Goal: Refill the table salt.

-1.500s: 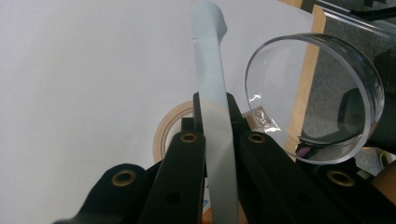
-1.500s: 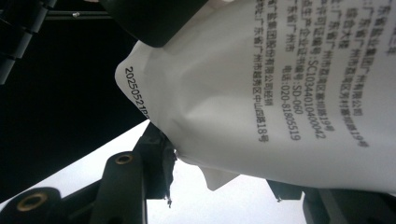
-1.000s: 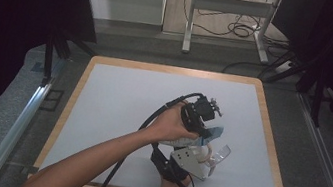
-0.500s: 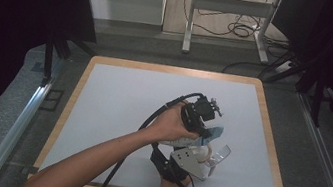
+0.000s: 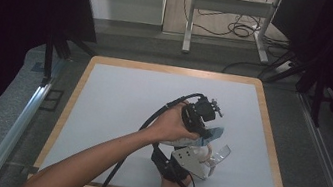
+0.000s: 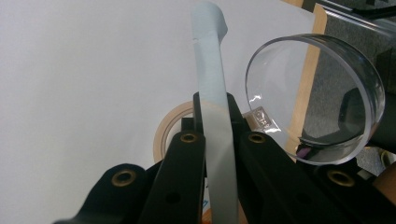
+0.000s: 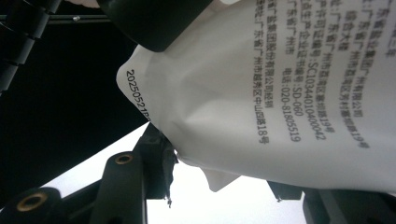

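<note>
My left gripper [image 5: 210, 132] hovers over the mat's right middle, held from above by a hand. In the left gripper view its jaws [image 6: 217, 108] are shut on a pale blue strip [image 6: 210, 56] that stands up between them. Right below it, my right gripper [image 5: 202, 156] reaches up from the near edge under its grey plate. In the right gripper view a white pouch [image 7: 280, 93] with black print sits between this gripper's [image 7: 219, 179] jaws, which grip its lower edge. A clear round dish [image 6: 317, 93] hangs just right of the strip, and it is also in the high view [image 5: 220, 155].
A beige ring [image 6: 167, 127] lies on the white mat [image 5: 128, 97] under the left jaws. The mat has a wooden rim [image 5: 269, 135]. Black cables trail from both grippers toward the near edge. Table legs and cords stand beyond the far edge.
</note>
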### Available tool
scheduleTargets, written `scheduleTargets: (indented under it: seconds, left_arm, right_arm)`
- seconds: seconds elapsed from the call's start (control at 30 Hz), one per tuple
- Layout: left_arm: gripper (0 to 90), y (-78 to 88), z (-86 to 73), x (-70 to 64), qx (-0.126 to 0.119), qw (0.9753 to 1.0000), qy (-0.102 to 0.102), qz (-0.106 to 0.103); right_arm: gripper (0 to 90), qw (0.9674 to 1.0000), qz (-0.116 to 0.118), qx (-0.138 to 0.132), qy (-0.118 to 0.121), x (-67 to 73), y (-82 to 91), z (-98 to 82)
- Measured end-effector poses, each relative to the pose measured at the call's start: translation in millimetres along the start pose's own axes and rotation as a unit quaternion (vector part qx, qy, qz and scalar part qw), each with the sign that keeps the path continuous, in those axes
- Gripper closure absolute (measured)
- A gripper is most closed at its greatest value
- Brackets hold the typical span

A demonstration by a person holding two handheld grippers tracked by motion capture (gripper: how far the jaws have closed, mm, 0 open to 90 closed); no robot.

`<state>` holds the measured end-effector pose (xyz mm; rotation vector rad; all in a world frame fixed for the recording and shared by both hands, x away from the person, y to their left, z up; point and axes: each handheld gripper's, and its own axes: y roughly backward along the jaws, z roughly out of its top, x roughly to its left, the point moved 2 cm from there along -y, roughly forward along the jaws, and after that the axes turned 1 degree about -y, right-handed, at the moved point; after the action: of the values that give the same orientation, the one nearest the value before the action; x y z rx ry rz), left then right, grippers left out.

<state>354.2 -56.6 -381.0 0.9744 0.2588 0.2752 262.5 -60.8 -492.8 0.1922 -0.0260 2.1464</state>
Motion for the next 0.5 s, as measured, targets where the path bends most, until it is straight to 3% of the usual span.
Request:
scheduleTargets:
  seconds: [0.5]
  left_arm:
    - [90.0,-0.7,1.7,-0.6,0.003,1.0,-0.001,0.0]
  right_arm:
    - [50.3,1.0,-0.001,-0.002,-0.004,-0.8,0.4,1.1]
